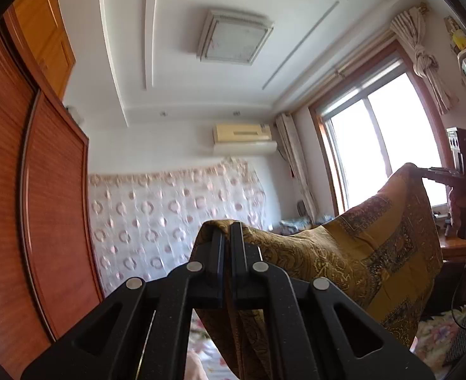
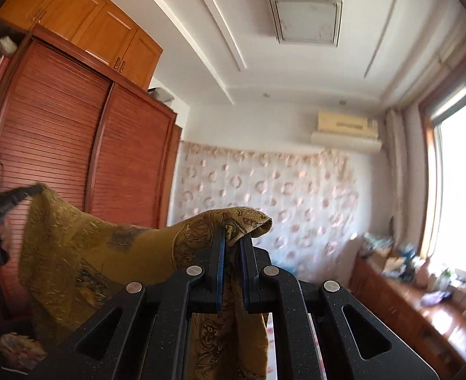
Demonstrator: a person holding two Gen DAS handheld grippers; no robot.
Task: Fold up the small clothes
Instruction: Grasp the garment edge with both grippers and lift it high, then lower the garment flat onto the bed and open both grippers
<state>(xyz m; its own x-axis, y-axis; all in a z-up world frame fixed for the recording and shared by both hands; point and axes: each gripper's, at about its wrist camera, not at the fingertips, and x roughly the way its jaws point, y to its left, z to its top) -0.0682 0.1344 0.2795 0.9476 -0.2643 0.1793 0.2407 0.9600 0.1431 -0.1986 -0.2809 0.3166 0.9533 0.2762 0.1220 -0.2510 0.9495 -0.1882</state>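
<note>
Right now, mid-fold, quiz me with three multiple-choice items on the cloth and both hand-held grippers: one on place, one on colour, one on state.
1. Where is the patterned cloth?
A. Held up between both grippers
B. Flat on the bed
C. Draped on the window sill

2. Its main colour?
A. Blue
B. Mustard yellow
C. White

3. State of the left hand-held gripper and right hand-held gripper?
A. Both open
B. Only the left is shut
C. Both shut on the cloth

Answers: 1 A, the cloth hangs in the air, spanning from one gripper to the other; 2 B, mustard ground with dark printed panels; 3 C, each wrist view shows fabric pinched between its fingers.
</note>
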